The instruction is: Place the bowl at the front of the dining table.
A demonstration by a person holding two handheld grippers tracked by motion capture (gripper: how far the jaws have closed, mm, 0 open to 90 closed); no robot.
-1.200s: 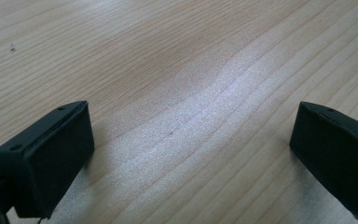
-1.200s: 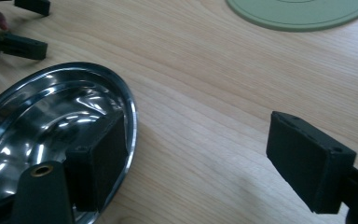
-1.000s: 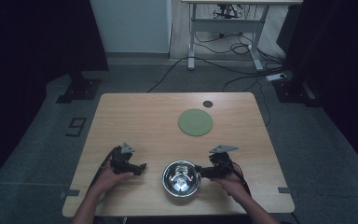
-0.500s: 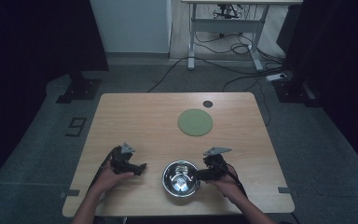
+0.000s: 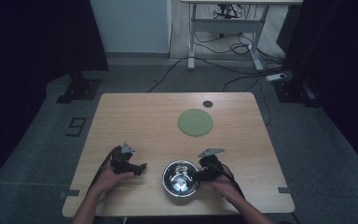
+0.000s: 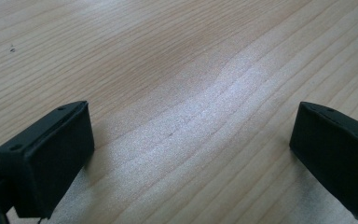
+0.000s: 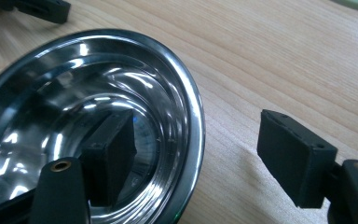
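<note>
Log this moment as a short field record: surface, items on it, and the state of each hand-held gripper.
surface: wooden table
items: steel bowl near the person's edge; green round mat farther back; small dark disc beyond the mat
left hand-held gripper: open, jaws wide apart over bare wood, holding nothing
right hand-held gripper: open, straddling the bowl's rim, one jaw inside the bowl, the other outside over the table; not closed on it
hands: both at the near edge, either side of the bowl

shiny silver bowl (image 5: 181, 178); green disc (image 5: 195, 122); pale wood-grain table (image 5: 140, 116)
</note>
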